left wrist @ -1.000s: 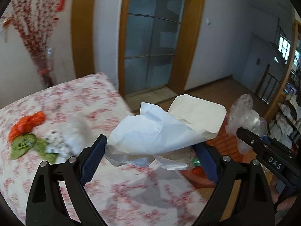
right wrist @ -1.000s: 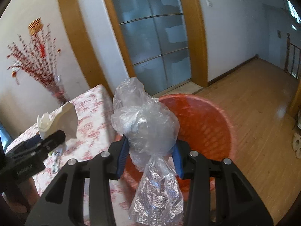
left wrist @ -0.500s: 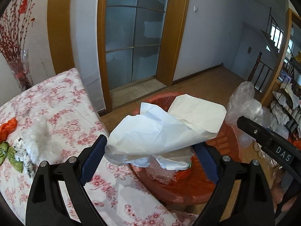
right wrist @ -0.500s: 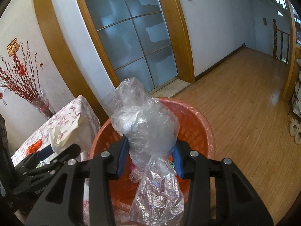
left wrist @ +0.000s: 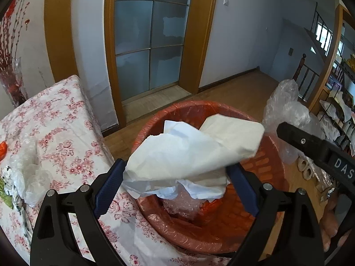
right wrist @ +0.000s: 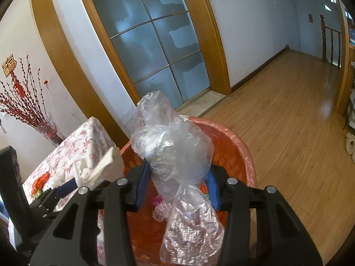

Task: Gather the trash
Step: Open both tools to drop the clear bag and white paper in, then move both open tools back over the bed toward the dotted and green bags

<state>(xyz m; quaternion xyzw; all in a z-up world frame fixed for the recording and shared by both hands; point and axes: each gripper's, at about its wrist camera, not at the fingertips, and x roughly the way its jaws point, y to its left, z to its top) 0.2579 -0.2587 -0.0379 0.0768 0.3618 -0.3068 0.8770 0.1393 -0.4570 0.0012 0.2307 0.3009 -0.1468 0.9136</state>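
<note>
**Both loads carried over the bin: release pending**

Since one second ago, both views have swung off the tablecloth [left wrist: 66, 119] and onto the red basket [left wrist: 269, 161], which now fills the lower centre of each frame.

1. Left gripper [left wrist: 175, 182]: I have it clamped on the crumpled white paper [left wrist: 190, 153]. The paper sits at frame centre, directly above the basket opening.
2. Right gripper [right wrist: 176, 187]: I have it pinched on the clear plastic bag [right wrist: 173, 153], whose crinkled tail hangs toward the lower centre of the frame, over the basket interior.
3. Basket contents: bubble wrap [left wrist: 180, 208] and some coloured scraps already lie inside.
4. Remaining trash: loose plastic [left wrist: 33, 175] and an orange scrap [left wrist: 2, 148] rest at the left edge of the frame on the tablecloth.

Step in hand, in my judgement: deposit. The next move calls for opening both sets of fingers while each load is inside the rim, then returning to the cloth. The light paper may drift or cling to a pad on release.
</note>
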